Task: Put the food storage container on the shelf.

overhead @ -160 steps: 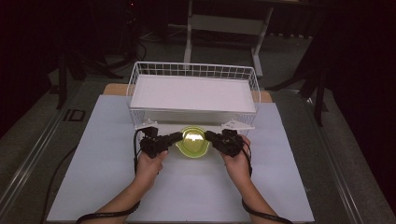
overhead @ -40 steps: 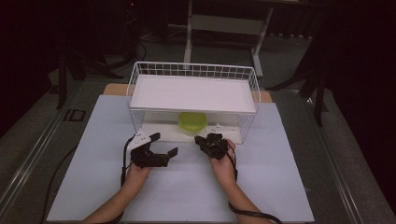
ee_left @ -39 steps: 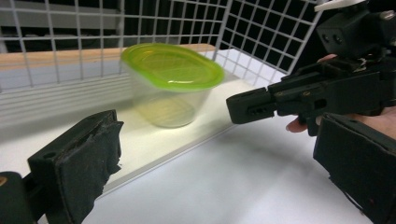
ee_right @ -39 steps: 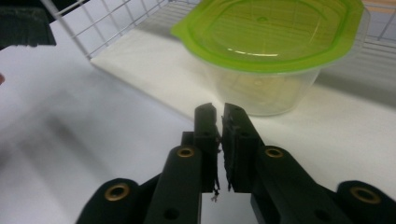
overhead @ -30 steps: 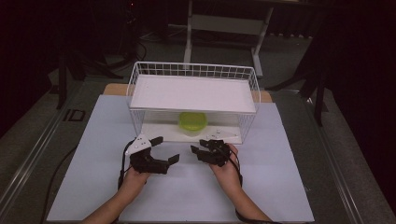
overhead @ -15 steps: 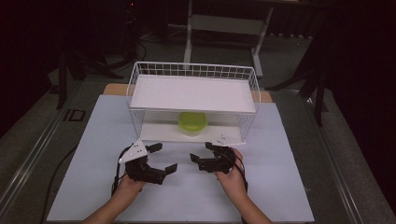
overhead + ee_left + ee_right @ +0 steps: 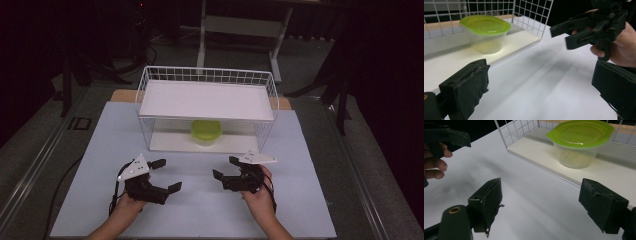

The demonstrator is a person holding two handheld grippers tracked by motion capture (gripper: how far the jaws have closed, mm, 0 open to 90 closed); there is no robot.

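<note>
Left tool (image 7: 161, 176): jaws wide apart, nothing between, pads worn and ragged at edges (image 7: 466, 87). Right tool (image 7: 226, 167): jaws have just been opening, now wide, nothing between. Both well in front of the wire rack (image 7: 207, 107), out on the bare worktop (image 7: 200, 205), facing each other.

Container (image 7: 206, 132) w/ green lid sits on the rack's lower shelf (image 7: 506, 46), roughly mid-width, near the rack's open front edge, under the upper shelf board (image 7: 207, 100). Seen close in both tool views (image 7: 485, 33) (image 7: 580, 142): upright, lid on, apart from the rack's mesh.

Handling, as a judgement: clear thin-walled plastic tub, prob. light and near empty; faint yellowish tint at bottom, contents unclear. Walls likely flex under squeeze, smooth surface could slip. Lid rounded, overhangs the tub w/ a lip. Best hold prob. two-sided: one tool each side on the tub wall just under the lid lip, gentle pressure, keep level. One-tool pinch on the lid edge risks popping it off.

Materials: rack = white coated wire grid, stiff; shelves flat, matte white. Worktop pale, smooth sheet, matte. Tool jaws black, blocky, foam-like pads.
</note>
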